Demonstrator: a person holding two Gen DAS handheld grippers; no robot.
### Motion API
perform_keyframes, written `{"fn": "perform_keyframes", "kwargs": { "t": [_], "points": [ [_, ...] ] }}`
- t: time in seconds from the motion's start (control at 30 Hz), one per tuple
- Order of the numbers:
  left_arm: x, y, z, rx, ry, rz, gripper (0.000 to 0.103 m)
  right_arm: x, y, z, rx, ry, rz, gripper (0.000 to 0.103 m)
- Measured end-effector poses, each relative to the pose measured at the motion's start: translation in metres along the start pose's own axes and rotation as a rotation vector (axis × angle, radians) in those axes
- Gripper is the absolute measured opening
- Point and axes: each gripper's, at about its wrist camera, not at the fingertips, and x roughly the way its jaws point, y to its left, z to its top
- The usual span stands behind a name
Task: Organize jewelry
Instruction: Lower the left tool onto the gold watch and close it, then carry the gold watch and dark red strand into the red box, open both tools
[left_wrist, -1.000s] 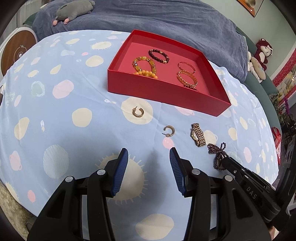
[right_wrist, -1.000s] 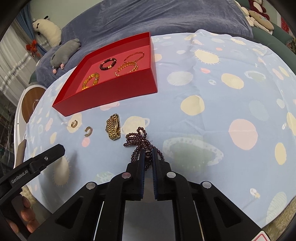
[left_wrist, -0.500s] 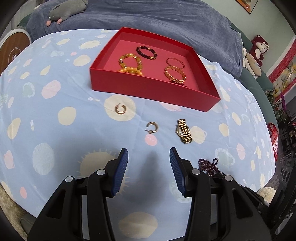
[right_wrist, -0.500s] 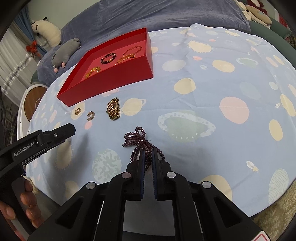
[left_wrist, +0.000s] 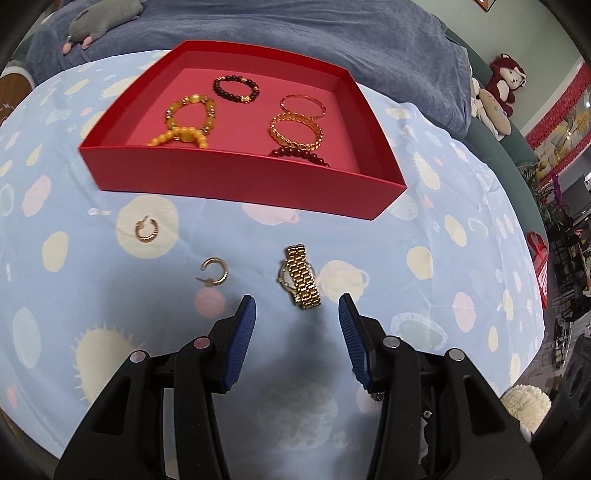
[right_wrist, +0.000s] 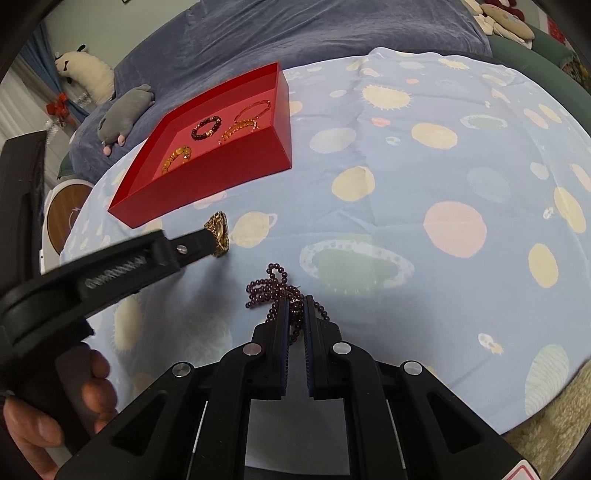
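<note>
Two tools differ from a second ago. The left tool (left_wrist: 297, 310), its blue pads spread wide, has slid rightward from the hoop earring (left_wrist: 215, 271) to flank the gold watch (left_wrist: 300, 276), which lies near the red tray's (left_wrist: 236, 181) front wall. The right tool (right_wrist: 294, 308) stays pressed together, pinching the purple bead strand (right_wrist: 271, 288), now lifted off the counter (right_wrist: 406, 177).

- The left wrist view looks forward and down along its blue-padded jaws, close over the gold watch (left_wrist: 300, 276), facing the red tray's (left_wrist: 236, 181) near wall.
- The right wrist view sits farther back and to the right, looking down along its own jaws, with the tray (right_wrist: 221, 173) up at its left.
- Both views share the tray, the watch (right_wrist: 218, 233) and the patterned cloth (left_wrist: 461, 206).
</note>
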Motion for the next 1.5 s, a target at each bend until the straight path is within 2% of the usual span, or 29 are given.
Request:
{"fn": "perform_keyframes", "kwargs": {
  "t": [0.07,0.23,0.3,0.5,1.03,1.5],
  "points": [
    [0.007,-0.003,0.003,0.002,0.005,0.002,0.044,0.001,0.001,0.007,-0.011,-0.005,-0.009,0.007],
    [0.017,-0.009,0.006,0.025,0.004,0.013,0.033,0.006,-0.006,0.018,-0.013,0.002,-0.020,0.007],
    [0.018,-0.008,0.007,0.027,0.001,0.009,0.021,0.007,-0.009,0.021,-0.005,0.001,-0.017,0.007],
    [0.015,-0.001,0.002,0.031,-0.001,-0.009,0.013,0.008,-0.006,0.021,-0.003,0.001,-0.002,0.007],
    [-0.038,0.039,-0.025,-0.019,-0.031,-0.016,0.012,-0.018,0.023,0.009,-0.034,-0.029,0.053,0.007],
    [-0.079,0.056,-0.034,-0.048,-0.069,-0.023,0.012,-0.043,0.053,0.008,-0.106,-0.074,0.082,0.007]
  ]
}}
